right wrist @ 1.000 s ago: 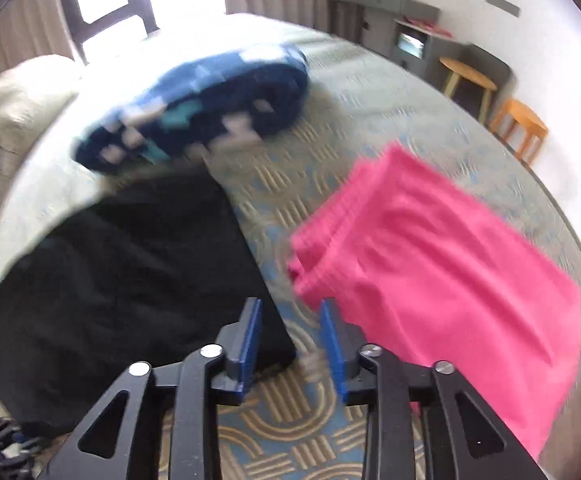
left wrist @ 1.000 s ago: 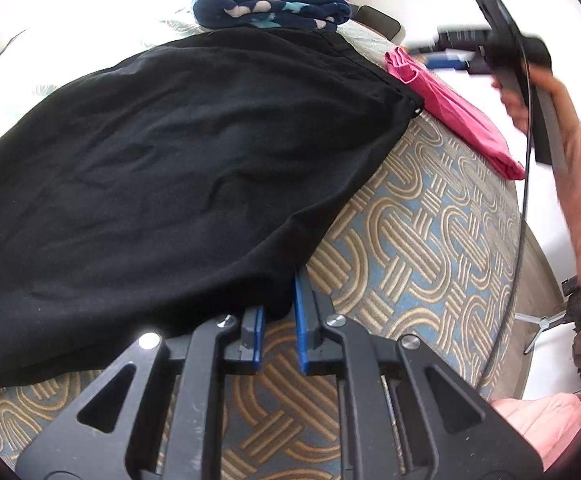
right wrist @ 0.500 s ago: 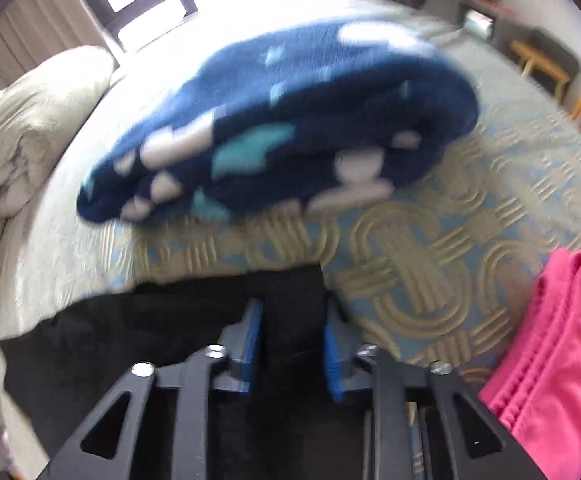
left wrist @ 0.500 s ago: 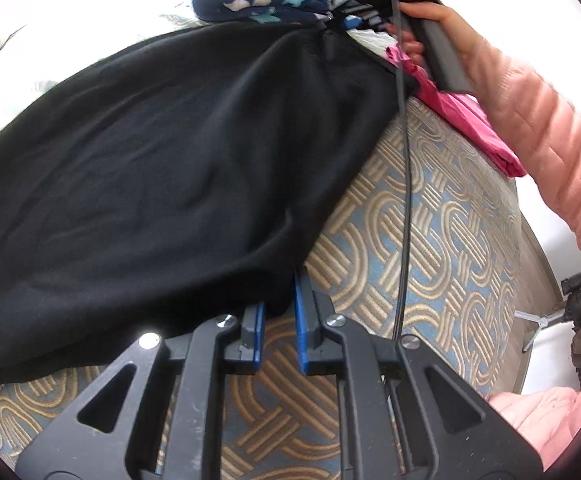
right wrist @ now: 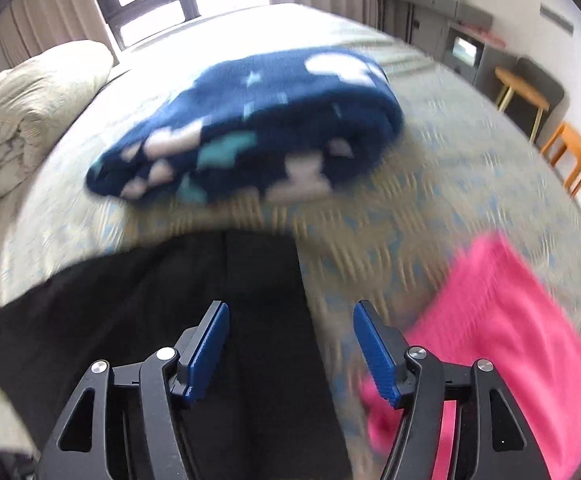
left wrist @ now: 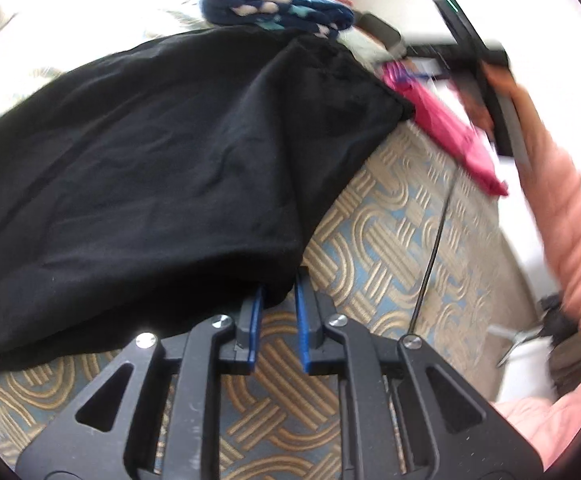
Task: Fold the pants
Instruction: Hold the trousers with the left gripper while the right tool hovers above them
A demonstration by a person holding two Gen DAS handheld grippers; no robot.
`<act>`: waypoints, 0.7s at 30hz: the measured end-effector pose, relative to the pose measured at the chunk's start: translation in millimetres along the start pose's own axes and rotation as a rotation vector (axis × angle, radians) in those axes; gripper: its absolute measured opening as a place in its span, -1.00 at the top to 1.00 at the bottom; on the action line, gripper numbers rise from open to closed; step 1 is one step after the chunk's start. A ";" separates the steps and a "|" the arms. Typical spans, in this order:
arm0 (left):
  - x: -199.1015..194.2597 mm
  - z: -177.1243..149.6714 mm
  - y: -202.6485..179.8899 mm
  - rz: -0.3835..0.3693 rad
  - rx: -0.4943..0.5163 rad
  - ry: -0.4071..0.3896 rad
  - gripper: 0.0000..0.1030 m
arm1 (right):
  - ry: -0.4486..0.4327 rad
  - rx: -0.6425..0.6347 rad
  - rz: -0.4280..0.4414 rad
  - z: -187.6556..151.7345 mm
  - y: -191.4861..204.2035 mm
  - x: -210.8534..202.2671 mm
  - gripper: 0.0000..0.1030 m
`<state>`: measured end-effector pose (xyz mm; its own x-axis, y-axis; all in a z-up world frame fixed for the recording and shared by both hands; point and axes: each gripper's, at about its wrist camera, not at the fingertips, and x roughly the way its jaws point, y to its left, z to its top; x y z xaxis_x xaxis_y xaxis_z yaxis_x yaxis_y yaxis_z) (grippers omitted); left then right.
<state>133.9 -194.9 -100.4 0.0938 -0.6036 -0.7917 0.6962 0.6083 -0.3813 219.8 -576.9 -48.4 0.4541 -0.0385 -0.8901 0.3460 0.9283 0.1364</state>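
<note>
Black fabric: soft black cotton pants [left wrist: 162, 160] lie spread on the bed's gold-and-blue woven patterned cover [left wrist: 390, 240], filling the left wrist view from 9 to 1 o'clock.
Long axis: in the left wrist view the cloth runs from 8 o'clock up to a corner near 1 o'clock.
Left gripper [left wrist: 276, 312]: fingers close together, clamped on the near hem of the pants at 6 o'clock.
Right gripper [right wrist: 290, 344]: fingers wide apart, having just been opening; nothing is pinched, the black cloth lies under them toward 7 o'clock.
Nearer hand: the right, judged, to the far corner; the left anchors the near end.
Neighbours: folded pink garment [right wrist: 510, 340] at 4 o'clock, navy patterned fleece bundle [right wrist: 250, 132] at 12.
Hard to read: motion blur smears the right view; waistband and leg ends cannot be told apart.
</note>
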 end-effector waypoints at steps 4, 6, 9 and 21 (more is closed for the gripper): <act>9.7 5.5 11.0 -0.055 -0.083 0.019 0.65 | 0.070 0.020 0.068 -54.0 -11.4 -5.5 -0.22; 15.4 3.7 9.2 -0.035 -0.067 0.032 0.82 | 0.082 -0.010 -0.021 -69.2 -9.9 5.5 0.04; 9.3 -5.2 12.5 -0.056 -0.105 0.041 0.83 | 0.036 -0.055 -0.073 -73.4 -1.3 1.4 0.05; -31.1 -15.1 27.7 0.014 -0.155 -0.033 0.83 | -0.090 -0.071 -0.164 -95.5 79.6 -70.3 -0.10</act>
<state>139.5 -151.5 -93.5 0.1280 -0.6099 -0.7821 0.5769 0.6872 -0.4415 137.0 -464.9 -16.5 0.4691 -0.2217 -0.8549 0.3644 0.9303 -0.0414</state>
